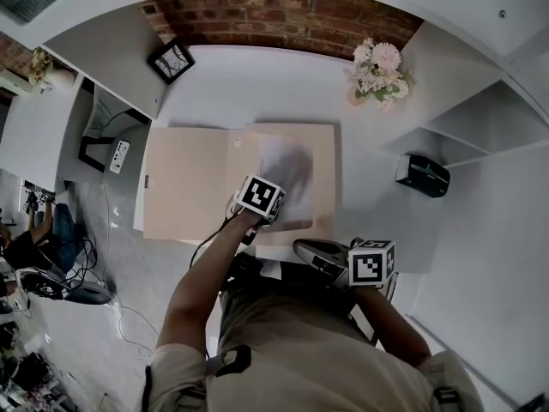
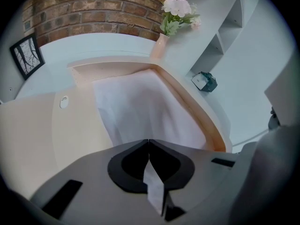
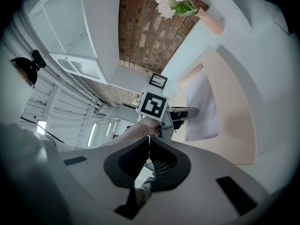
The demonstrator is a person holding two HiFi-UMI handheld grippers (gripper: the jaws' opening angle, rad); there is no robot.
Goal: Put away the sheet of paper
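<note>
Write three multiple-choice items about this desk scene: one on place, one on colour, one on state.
1. Where does the sheet of paper lie? A on the open folder's right half; B on its left half; C beside it.
2. What colour is the folder? A blue; B beige; C black.
3. The right gripper is: A wide open; B shut on the sheet; C shut, empty.
Answers: A, the sheet covers the right half; B, its inside looks beige; C, the tips meet on nothing.
</note>
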